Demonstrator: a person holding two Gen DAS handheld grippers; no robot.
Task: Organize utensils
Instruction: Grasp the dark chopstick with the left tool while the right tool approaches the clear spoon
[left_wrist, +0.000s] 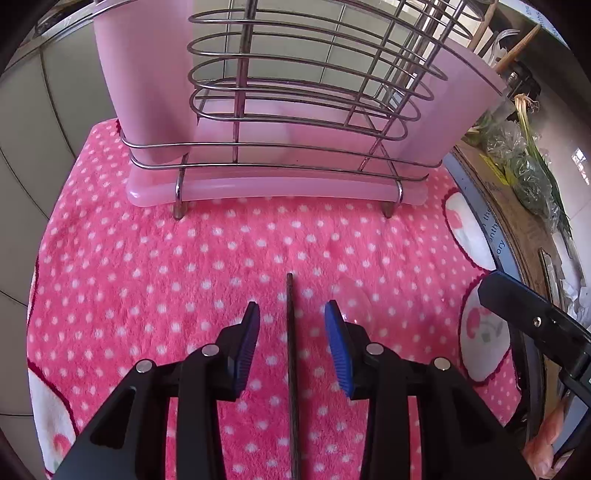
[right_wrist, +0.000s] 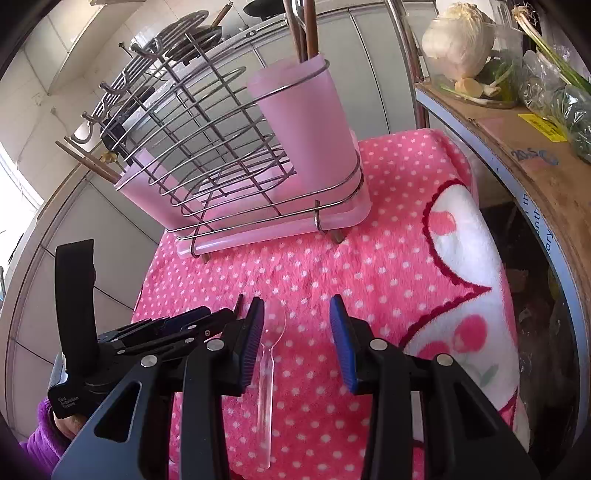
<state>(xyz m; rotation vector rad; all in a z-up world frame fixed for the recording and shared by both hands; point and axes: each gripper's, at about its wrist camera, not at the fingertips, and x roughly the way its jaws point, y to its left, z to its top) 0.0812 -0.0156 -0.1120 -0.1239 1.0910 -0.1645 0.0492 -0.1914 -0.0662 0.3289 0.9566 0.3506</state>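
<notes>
On a pink polka-dot blanket (left_wrist: 184, 258) spread over the surface, two hand-held grippers point down side by side; the left gripper (left_wrist: 291, 317) has its jaws apart around a thin dark chopstick (left_wrist: 291, 350) lying flat between them, pads not touching it; the right gripper (right_wrist: 297, 314) likewise stands with jaws apart over a clear plastic spoon (right_wrist: 266, 369), handle toward the camera, bowl away, the left pad just beside the bowl; neither holds anything. The chopstick looks stiff, light and narrow, likely to roll or sink into the plush pile, so a pinch near its middle seems best; the spoon appears light, slick and somewhat brittle, best taken across its handle. Beyond them stands a wire utensil rack (right_wrist: 221, 147) on a pink tray; its pink cup (right_wrist: 306, 129) at one end holds several upright handles; a second pink holder (right_wrist: 136, 184) at the other end holds brown sticks; the wire section between looks empty.
</notes>
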